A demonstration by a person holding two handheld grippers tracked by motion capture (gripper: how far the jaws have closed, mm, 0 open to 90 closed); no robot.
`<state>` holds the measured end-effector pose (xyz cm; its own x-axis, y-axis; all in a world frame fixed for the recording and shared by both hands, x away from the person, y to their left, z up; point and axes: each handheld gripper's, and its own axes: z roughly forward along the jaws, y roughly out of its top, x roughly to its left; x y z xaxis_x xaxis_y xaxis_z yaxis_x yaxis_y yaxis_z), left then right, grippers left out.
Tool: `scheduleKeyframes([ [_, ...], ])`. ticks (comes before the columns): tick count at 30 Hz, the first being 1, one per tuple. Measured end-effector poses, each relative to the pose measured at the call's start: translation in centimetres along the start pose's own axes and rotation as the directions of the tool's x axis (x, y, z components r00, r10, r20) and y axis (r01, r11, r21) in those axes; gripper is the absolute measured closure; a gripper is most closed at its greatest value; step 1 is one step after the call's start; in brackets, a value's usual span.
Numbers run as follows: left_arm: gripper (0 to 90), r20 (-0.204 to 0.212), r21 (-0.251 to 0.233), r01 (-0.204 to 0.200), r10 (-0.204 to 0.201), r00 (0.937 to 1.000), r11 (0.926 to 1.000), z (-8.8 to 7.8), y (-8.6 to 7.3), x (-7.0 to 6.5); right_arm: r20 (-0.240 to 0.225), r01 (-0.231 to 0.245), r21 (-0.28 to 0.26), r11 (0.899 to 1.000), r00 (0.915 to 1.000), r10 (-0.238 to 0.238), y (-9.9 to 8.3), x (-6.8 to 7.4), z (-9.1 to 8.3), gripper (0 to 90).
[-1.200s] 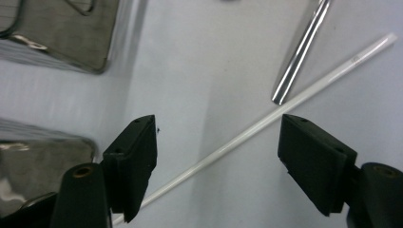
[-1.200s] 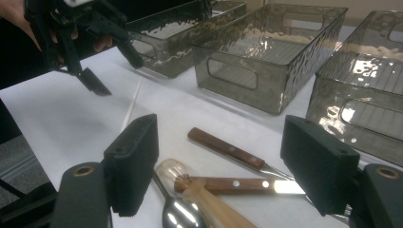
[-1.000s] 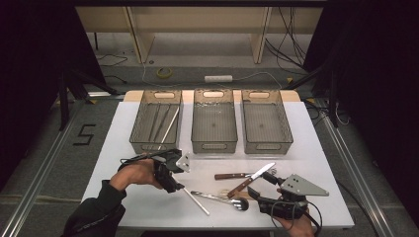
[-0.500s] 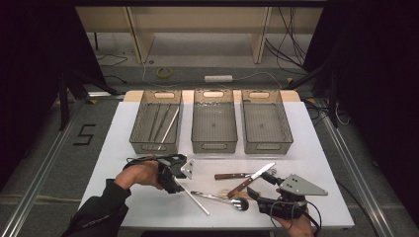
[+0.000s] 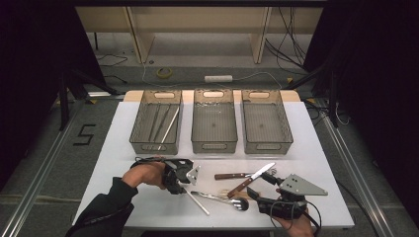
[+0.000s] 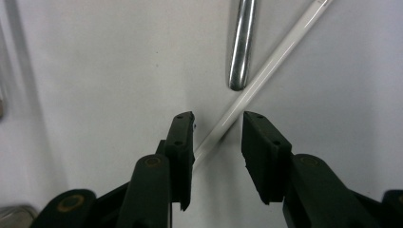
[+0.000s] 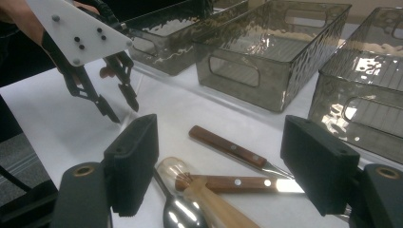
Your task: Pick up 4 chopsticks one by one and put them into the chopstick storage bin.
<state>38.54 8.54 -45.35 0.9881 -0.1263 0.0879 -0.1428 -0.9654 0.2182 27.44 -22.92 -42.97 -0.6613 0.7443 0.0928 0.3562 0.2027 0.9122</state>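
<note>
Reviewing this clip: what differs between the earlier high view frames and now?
The left gripper has sunk onto the white chopstick, and its jaws have just been closing around it, pads not yet pressing. The right gripper kept its place, jaws open. The knives, spoon and three bins lie as before.

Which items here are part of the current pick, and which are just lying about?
In play:
- left tool, jaws just closing around the chopstick, pads not yet pressing
- thin white plastic chopstick
- left smoky plastic bin, already holding similar sticks

Lying about:
- silver metal spoon
- two wooden-handled knives
- middle smoky bin
- right smoky bin
- right tool, open
</note>
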Motion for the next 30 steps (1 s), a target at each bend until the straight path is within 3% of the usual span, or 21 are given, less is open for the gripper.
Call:
scheduleKeyframes([
  [16, 68.7, 0.029, 0.049, -0.072, 0.071, 0.9971, 0.9962, 0.54, 0.32, -0.1, 0.001, -0.002, 0.003, 1.0, 1.0, 0.002, -0.02, 0.01, 0.0, 29.8],
  [20, 72.8, 0.033, 0.065, -0.116, 0.114, 0.9929, 0.9911, 0.53, 0.54, -0.34, 0.0, -0.002, 0.007, 1.0, 1.0, 0.002, -0.03, 0.0, 0.01, 29.8],
  [30, 79.6, 0.038, 0.056, -0.167, 0.165, 0.9856, 0.9844, 0.59, 0.51, -0.68, -0.003, -0.003, 0.009, 1.0, 1.0, 0.003, -0.02, 0.01, 0.05, 29.8],
])
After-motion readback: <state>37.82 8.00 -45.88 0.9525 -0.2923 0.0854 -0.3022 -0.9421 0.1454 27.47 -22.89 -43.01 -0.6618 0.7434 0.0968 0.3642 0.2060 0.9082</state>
